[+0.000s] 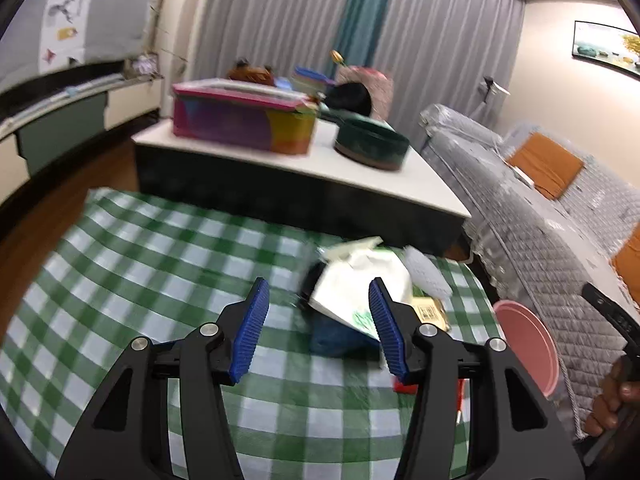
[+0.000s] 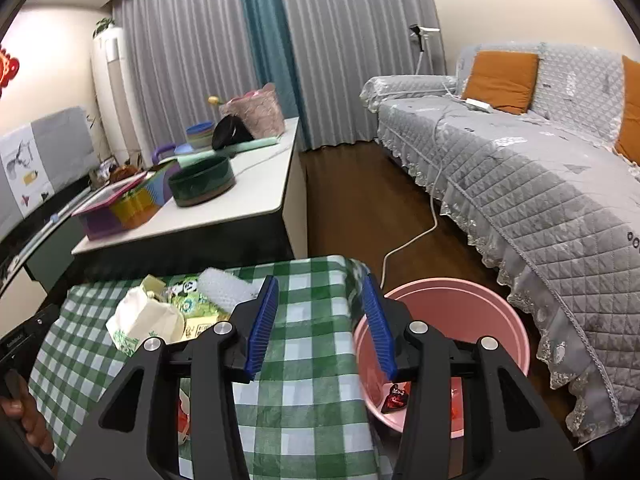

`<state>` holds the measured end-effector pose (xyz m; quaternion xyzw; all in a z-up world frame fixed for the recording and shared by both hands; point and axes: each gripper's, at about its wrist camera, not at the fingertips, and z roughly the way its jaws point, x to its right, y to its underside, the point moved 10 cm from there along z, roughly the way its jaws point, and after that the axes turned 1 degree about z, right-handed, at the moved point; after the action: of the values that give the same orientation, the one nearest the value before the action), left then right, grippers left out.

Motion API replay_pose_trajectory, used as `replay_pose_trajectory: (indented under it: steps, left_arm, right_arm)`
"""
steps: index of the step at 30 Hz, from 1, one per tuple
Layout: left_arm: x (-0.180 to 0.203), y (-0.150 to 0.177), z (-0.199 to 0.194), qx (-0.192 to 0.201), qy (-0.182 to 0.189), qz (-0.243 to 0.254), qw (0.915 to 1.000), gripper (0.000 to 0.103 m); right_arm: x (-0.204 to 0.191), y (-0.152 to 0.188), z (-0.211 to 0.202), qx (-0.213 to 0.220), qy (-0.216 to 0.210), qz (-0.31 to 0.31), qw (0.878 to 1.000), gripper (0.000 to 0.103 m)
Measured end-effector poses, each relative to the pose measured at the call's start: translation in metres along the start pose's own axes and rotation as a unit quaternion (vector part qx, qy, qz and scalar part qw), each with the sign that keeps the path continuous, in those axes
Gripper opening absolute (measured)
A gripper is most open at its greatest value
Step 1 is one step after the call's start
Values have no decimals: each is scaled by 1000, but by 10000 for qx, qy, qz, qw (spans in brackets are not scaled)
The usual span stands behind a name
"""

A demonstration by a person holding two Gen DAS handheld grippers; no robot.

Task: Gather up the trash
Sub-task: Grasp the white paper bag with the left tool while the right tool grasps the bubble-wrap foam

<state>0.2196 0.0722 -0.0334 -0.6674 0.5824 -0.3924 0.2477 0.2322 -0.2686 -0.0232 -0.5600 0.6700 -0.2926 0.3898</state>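
our left gripper [image 1: 319, 303] hangs w/ jaws partway apart, nothing pinched; its right pad overlaps the white crumpled paper bag [image 1: 360, 280] in view, but contact isn't clear (blur). we judge it's lined up to take that bag, top of the trash pile on the green-checked tablecloth [image 1: 160, 248]. under/behind the bag: a bubble-wrap piece [image 1: 426, 272], a tan carton w/ a printed label [image 1: 430, 312], something dark blue [image 1: 340, 336]. label text too small to read; the bag's green print is illegible too.

our right gripper [image 2: 321, 304] is also half spread & empty, over the cloth edge, just beside the pink bin [image 2: 500, 320]. bin sits on the floor next to the table, prob so trash drops straight in; a red wrapper [image 2: 396, 396] already lies inside, its writing unreadable.
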Motion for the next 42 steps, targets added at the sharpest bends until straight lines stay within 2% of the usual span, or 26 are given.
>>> replay_pose_trajectory:
  steps: [6,15,16,18,21,24,29,39,42]
  left_arm:
    - [15,29,36,-581,401,-240,9972,51]
    - [34,51,69,-1022,631,-413,9919,51]
    - [34,50,70,-1031,653,-448,9915,51]
    - [36,49,72,-1029,715,-505,9908,35]
    - [37,43,71,-1004,795,-583,9901,19]
    - [41,32,64,-873,932,-604,9900,11]
    - [48,16,53,-645,957,-411,9925,8]
    - [38,-8,39,-401,588,-231,9972,6]
    - [33,-10,40,-401,526,-241,9975,6]
  right_arm:
    - [-12,13,13,-153,-77,-136,9998,44]
    - [-21,27,36,-427,-243,-194,9986,45]
    - [-24,29,39,-456,-258,-229,9984,45]
    - [-27,32,44,-502,-285,-279,9979,45]
    - [-34,37,52,-585,-363,-295,9972,45]
    - [-42,41,61,-672,-428,-294,9964,45]
    - [-59,48,81,-822,-560,-328,9945,45]
    - [-89,50,122,-993,-640,-420,9921,48]
    - [-94,48,139,-1076,-588,-463,9914,53]
